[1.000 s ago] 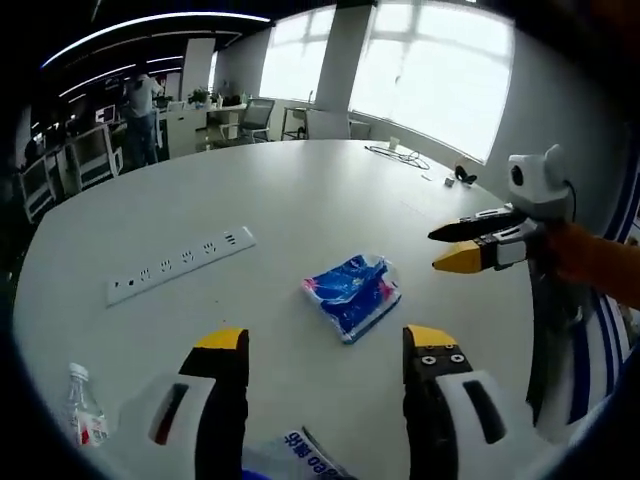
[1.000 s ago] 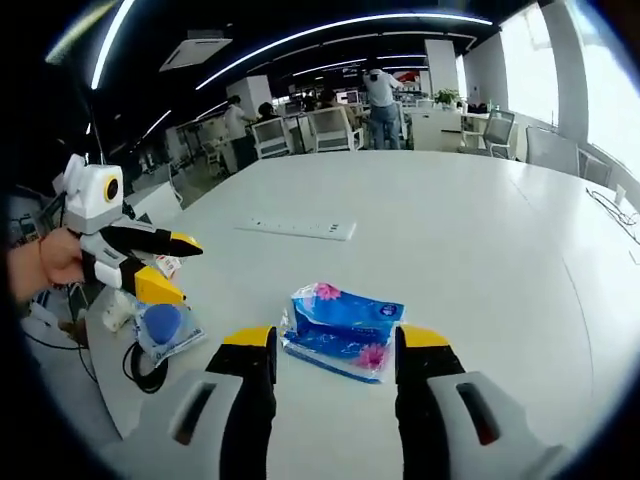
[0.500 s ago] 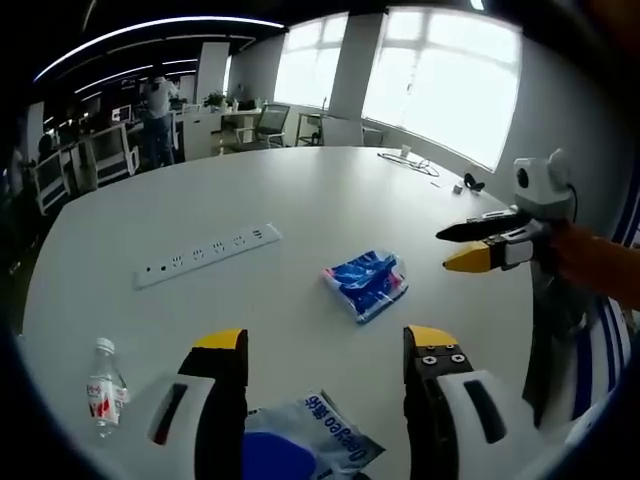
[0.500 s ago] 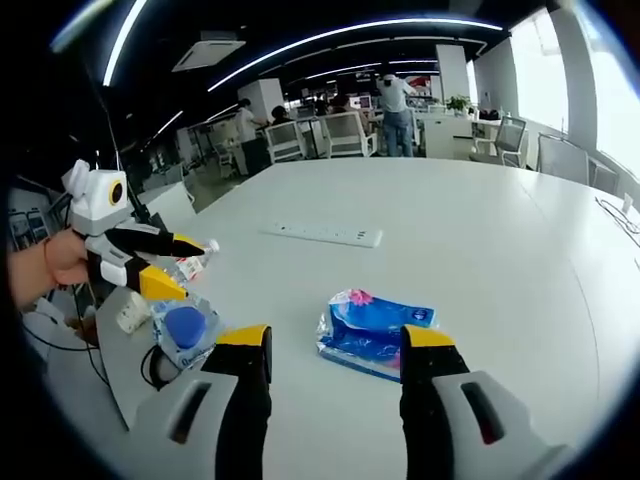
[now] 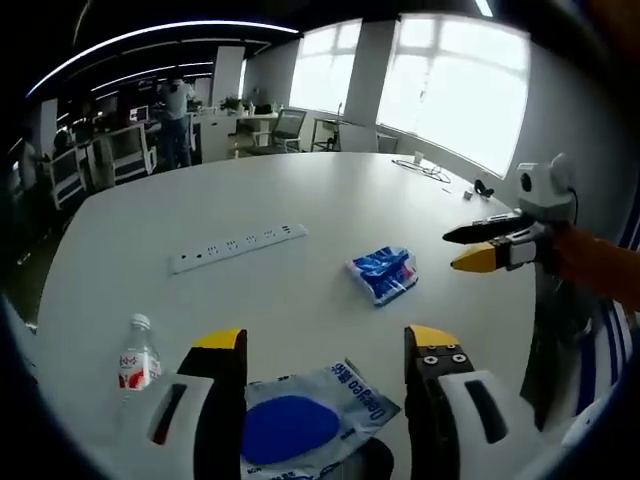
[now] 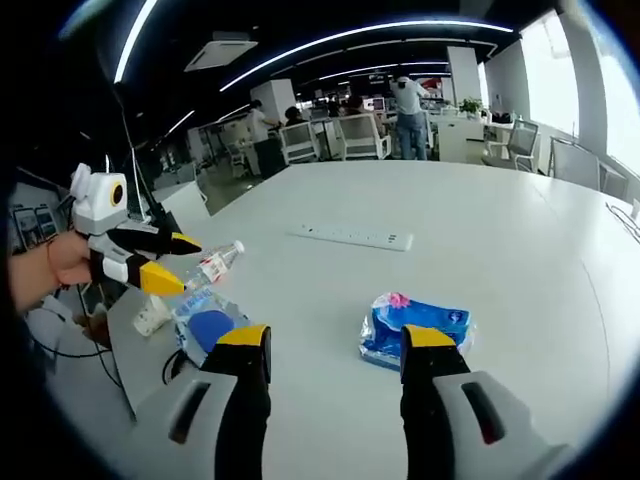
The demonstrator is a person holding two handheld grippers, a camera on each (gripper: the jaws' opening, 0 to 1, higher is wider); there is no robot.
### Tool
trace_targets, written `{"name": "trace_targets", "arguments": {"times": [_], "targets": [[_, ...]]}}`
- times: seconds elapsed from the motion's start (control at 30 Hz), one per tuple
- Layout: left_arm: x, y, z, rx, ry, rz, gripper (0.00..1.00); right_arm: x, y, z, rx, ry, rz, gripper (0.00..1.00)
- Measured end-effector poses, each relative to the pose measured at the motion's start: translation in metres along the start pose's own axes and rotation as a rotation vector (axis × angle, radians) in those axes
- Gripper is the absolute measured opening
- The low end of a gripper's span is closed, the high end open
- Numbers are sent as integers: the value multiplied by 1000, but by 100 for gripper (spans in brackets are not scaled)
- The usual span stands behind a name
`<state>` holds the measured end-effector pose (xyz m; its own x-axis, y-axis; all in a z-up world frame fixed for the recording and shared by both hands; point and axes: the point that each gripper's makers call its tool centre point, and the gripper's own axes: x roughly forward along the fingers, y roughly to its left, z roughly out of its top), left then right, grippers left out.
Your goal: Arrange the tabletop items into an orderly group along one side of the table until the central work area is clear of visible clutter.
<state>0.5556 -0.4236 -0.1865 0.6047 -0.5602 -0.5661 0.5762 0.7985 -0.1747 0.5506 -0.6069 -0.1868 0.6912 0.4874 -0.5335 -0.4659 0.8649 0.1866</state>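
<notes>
1. Grabbing the clear bag with the blue disc (image 5: 300,425) could go wrong: it lies flat between the wide-open, empty fingers (image 5: 322,345) of the left gripper and may slip.
2. The water bottle (image 5: 138,355) stands near the counter (image 5: 300,200) edge and could tip.
3. The blue tissue pack (image 6: 418,325) sits mid-counter beyond the right gripper (image 6: 335,340), open and empty too; the power strip (image 5: 238,247) lies farthest.

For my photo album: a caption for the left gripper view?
Open yellow-tipped left gripper over a clear packet with a blue disc, on a white round table.
</notes>
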Motion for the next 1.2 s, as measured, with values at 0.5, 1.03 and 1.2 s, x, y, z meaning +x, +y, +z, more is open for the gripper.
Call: {"name": "trace_targets", "arguments": {"times": [0.5, 1.03, 1.2], "targets": [[-52, 36, -24, -31, -1, 55, 65, 10, 52, -5, -3, 10, 36, 50], [-79, 74, -61, -57, 47, 89, 64, 33, 93, -21, 14, 51, 66, 50], [-79, 81, -70, -66, 62, 87, 63, 39, 99, -29, 28, 66, 67, 50]]}}
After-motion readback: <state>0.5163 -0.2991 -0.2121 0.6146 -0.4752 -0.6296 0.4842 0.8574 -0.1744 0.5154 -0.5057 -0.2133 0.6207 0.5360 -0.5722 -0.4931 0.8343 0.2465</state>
